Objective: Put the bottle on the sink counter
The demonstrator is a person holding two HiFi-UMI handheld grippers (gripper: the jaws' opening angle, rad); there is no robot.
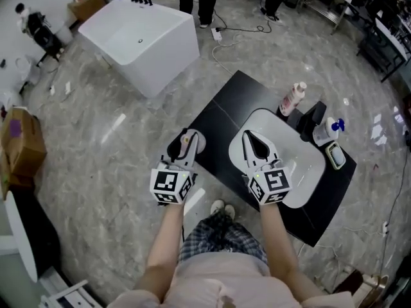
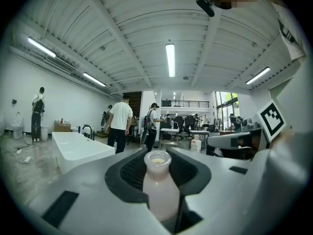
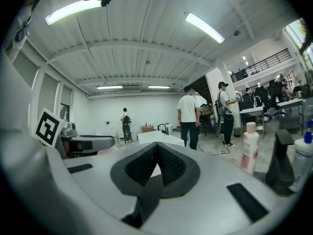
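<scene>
Holding the bottle by its body, the left gripper has its jaws partly apart, with the ribbed pads pressed on either side. The neck and mouth stand up above them. In the head view this gripper sits left of centre, over the near-left edge of the black counter. The bottle is therefore in the air, upright, and not yet set down. The right gripper is just to its right, above the white basin. Its own view shows the jaws together with nothing between them.

The likeliest slip is a bad landing spot. Let go this close to the counter's left edge, the bottle could tip off to the floor. Carried too far right, its base could catch the basin's rim, lean and slide in. The free black strip between edge and basin looks narrow, so placement needs care.

The grip is a second worry: a smooth round body held by two pads can twist or sink if the gripper tilts. I cannot tell whether the mouth is capped, so a lean might also spill.

With the grippers side by side, a sideways move could knock them together and jolt the bottle. At upper right, a pink bottle and tap crowd that end.
</scene>
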